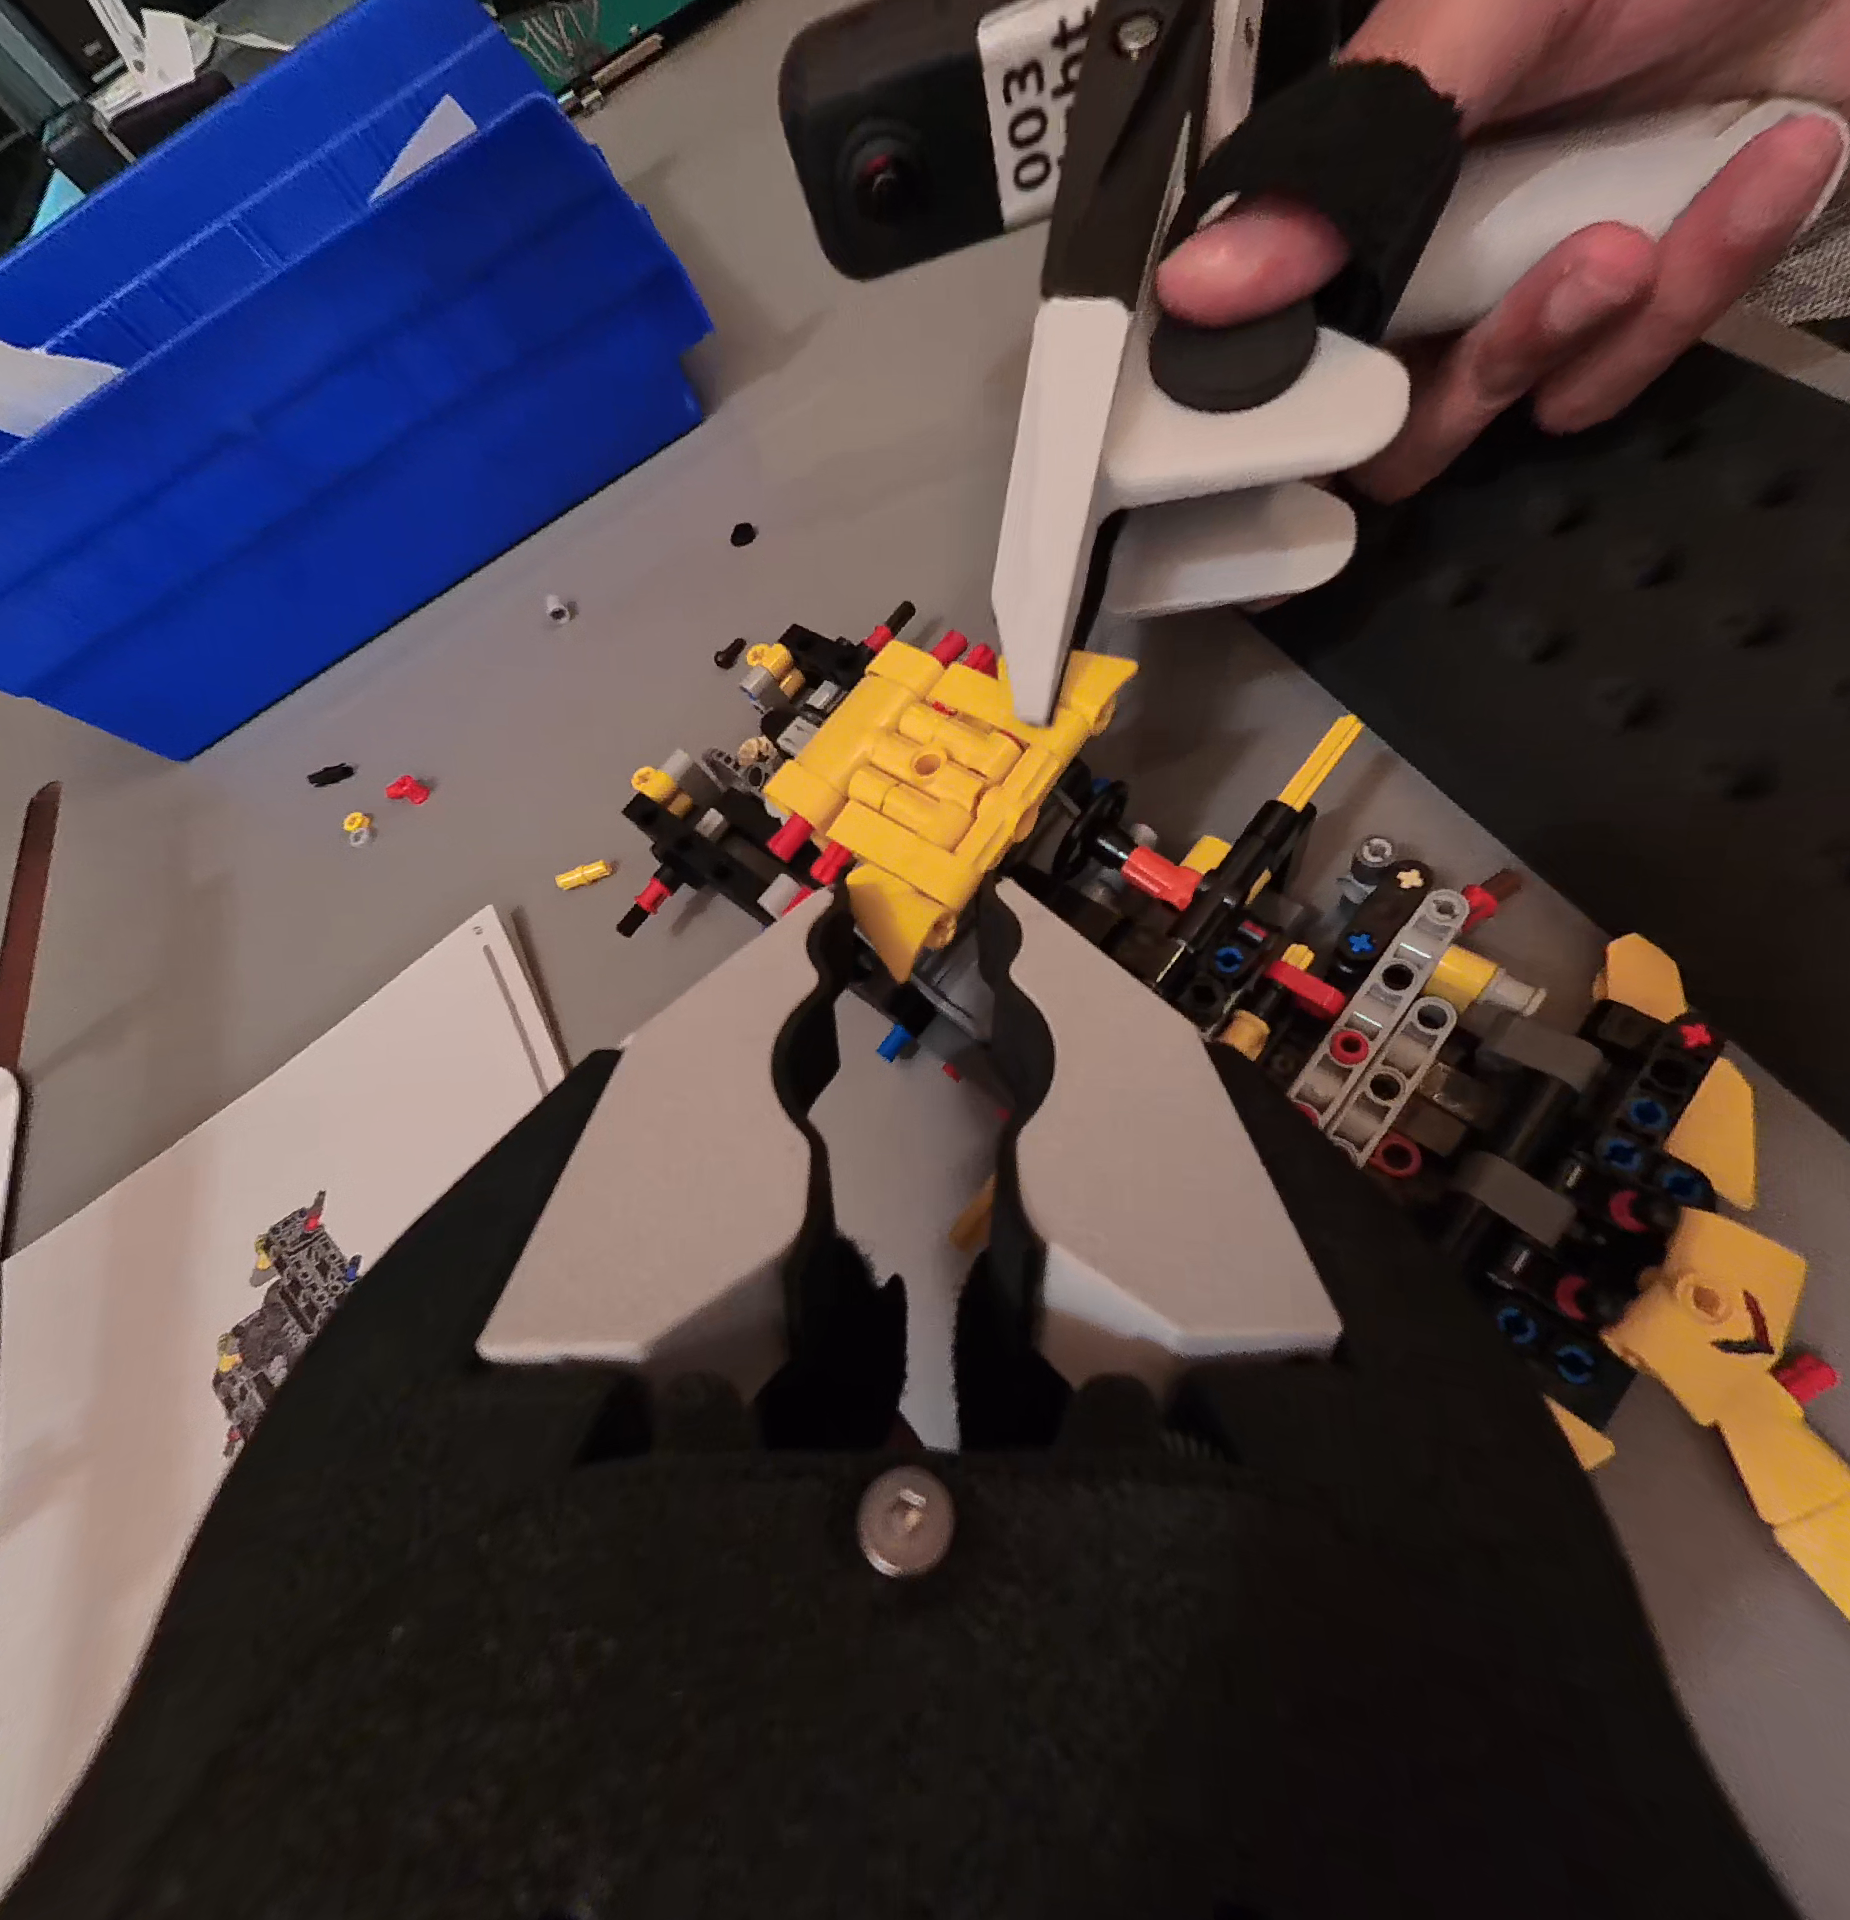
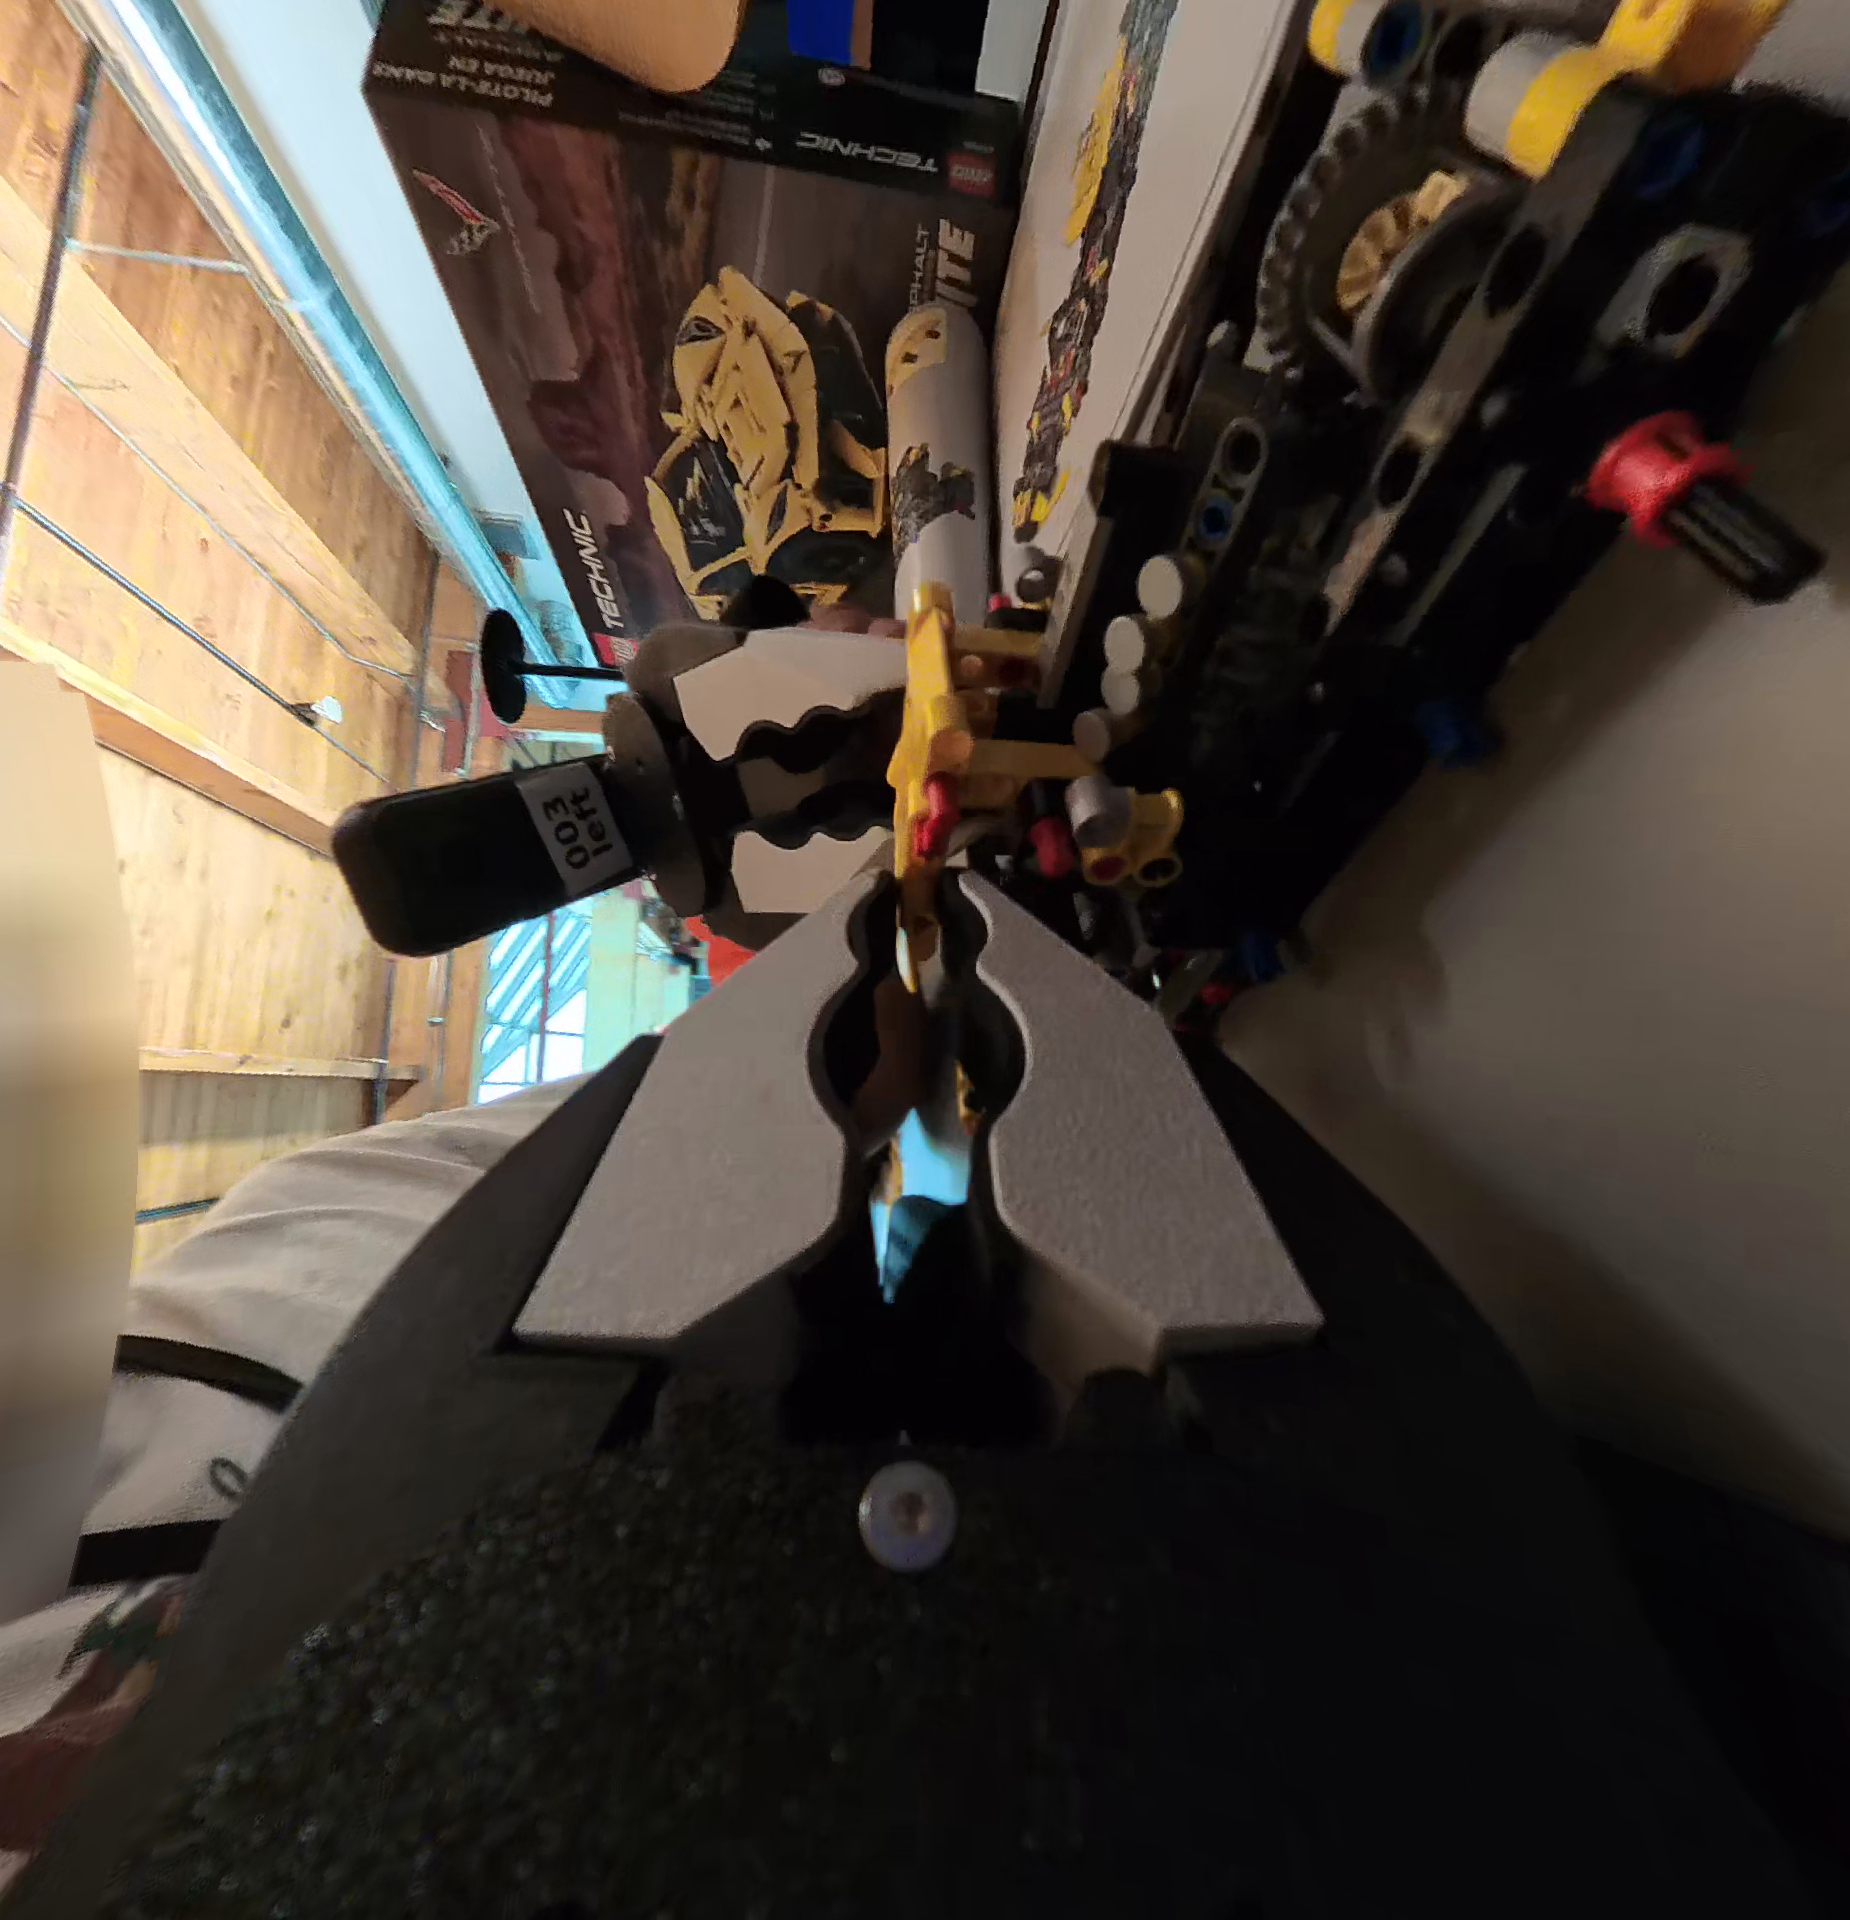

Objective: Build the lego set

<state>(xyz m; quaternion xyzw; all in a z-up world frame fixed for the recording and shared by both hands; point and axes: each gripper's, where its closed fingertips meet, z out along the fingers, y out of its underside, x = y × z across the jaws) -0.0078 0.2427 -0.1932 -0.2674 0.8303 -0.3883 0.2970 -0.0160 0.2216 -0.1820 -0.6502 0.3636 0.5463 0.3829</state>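
Observation:
A yellow panel assembly point(image 1: 931, 779) sits on the front end of a long black, grey and yellow Lego car chassis point(image 1: 1420, 1060) lying on the grey table. My left gripper point(image 1: 916, 904) is shut on the panel's near lower corner. My right gripper point(image 1: 1051, 696) comes down from above, and its white fingers close on the panel's far upper edge. In the right wrist view the right gripper point(image 2: 919, 891) pinches the thin yellow panel edge point(image 2: 926, 727), the left gripper point(image 2: 879, 769) holds the other side, and the chassis point(image 2: 1368, 520) runs up to the right.
Blue bins point(image 1: 329, 364) stand at the far left. An open instruction booklet point(image 1: 277, 1195) lies near left. Small loose pieces point(image 1: 407, 790) are scattered between them. A black perforated board point(image 1: 1627, 675) lies at right. The set's box point(image 2: 713, 343) stands behind. A hand point(image 1: 1575, 291) holds the right gripper. Both grippers' tips are close together, under 4 cm apart.

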